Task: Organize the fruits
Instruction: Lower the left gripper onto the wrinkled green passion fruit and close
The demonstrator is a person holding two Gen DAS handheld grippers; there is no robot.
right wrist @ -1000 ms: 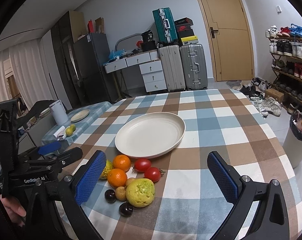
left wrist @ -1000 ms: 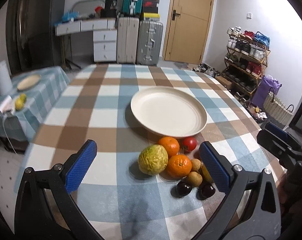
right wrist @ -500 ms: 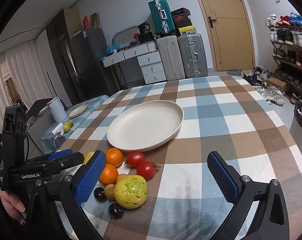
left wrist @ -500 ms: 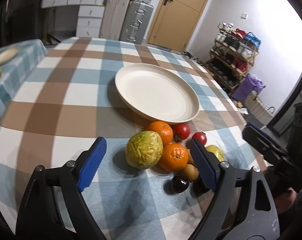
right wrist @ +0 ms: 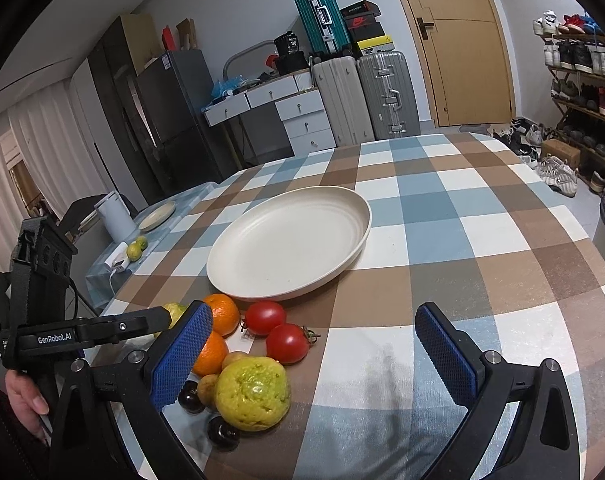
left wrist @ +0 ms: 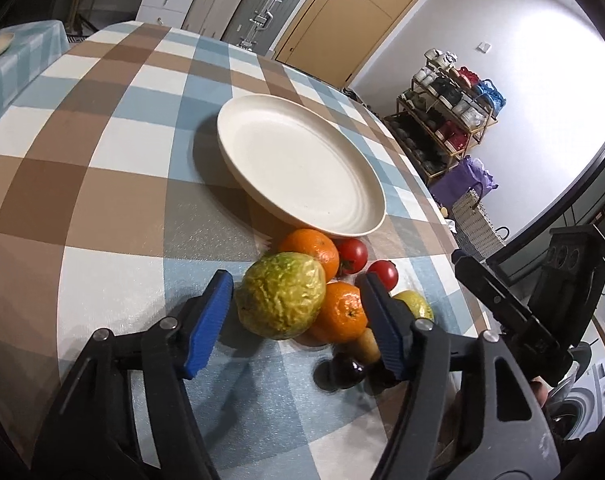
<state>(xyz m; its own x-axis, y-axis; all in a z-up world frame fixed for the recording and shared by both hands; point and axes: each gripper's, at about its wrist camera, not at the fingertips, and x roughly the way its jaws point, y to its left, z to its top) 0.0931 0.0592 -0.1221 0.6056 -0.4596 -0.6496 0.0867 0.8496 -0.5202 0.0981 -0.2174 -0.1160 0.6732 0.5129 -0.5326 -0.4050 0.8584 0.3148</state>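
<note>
A pile of fruit lies on the checked tablecloth in front of an empty cream plate (left wrist: 298,168) (right wrist: 290,240). My left gripper (left wrist: 294,322) is open, its blue pads either side of a bumpy yellow-green fruit (left wrist: 280,294), not touching it. Behind it sit two oranges (left wrist: 312,250) (left wrist: 342,314), two tomatoes (left wrist: 352,254) (left wrist: 382,274), small brown fruits and dark cherries (left wrist: 344,368). My right gripper (right wrist: 314,354) is open and empty, to the right of the pile, near another bumpy yellow fruit (right wrist: 252,392) and the tomatoes (right wrist: 288,342).
The table edge curves close on the right in the left wrist view, with a shoe rack (left wrist: 446,120) and woven basket (left wrist: 476,220) beyond. A side table (right wrist: 142,232) with a kettle, small plate and lemons stands left. Suitcases (right wrist: 362,96) and drawers line the back wall.
My left gripper has moved forward and down, so the bumpy yellow-green fruit now sits between its open pads. My right gripper has crept slightly closer to the table.
</note>
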